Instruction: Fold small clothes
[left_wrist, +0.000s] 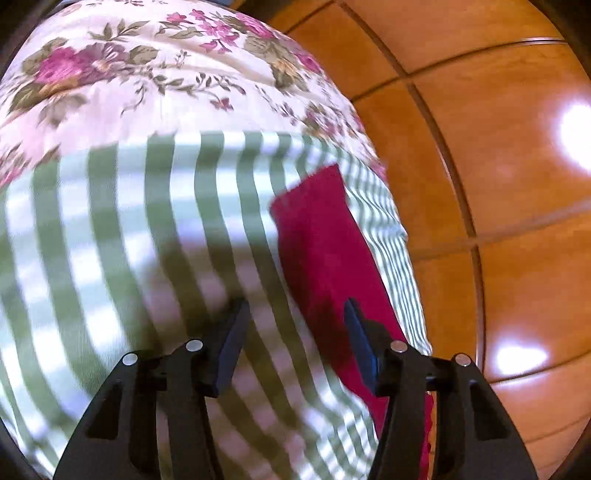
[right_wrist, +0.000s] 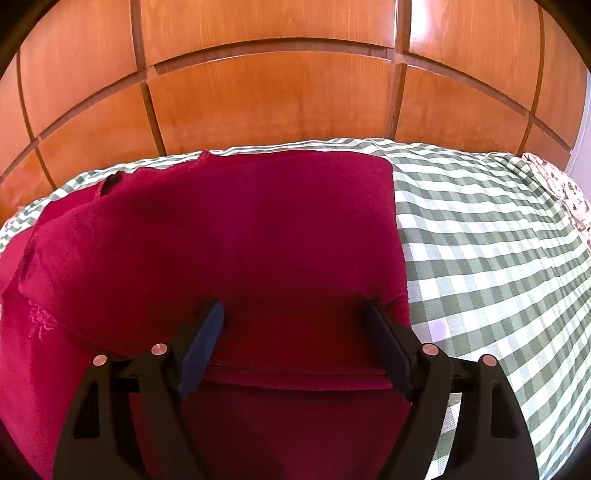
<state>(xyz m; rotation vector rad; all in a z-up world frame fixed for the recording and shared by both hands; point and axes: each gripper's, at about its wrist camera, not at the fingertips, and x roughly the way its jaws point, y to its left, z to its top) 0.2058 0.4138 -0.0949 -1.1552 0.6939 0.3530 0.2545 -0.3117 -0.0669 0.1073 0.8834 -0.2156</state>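
You hold both the left gripper (left_wrist: 295, 314) and the right gripper (right_wrist: 293, 314) wide open and empty, probably because the red garment (right_wrist: 229, 236) lies already partly folded on the checked cloth (right_wrist: 487, 258), near its far edge.

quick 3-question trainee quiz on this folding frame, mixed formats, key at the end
1. True or false: the right tool is shut on the red garment.
2. Multiple choice: the red garment lies on
A. a bare wooden floor
B. a green checked cloth
C. a blue towel
3. Fill in: in the left wrist view, beyond the checked cloth lies a fabric with a ______ print.

Key
1. False. Its fingers stand apart, over a folded edge of the garment.
2. B.
3. Floral. The left tool is also open, with the garment by its right finger.
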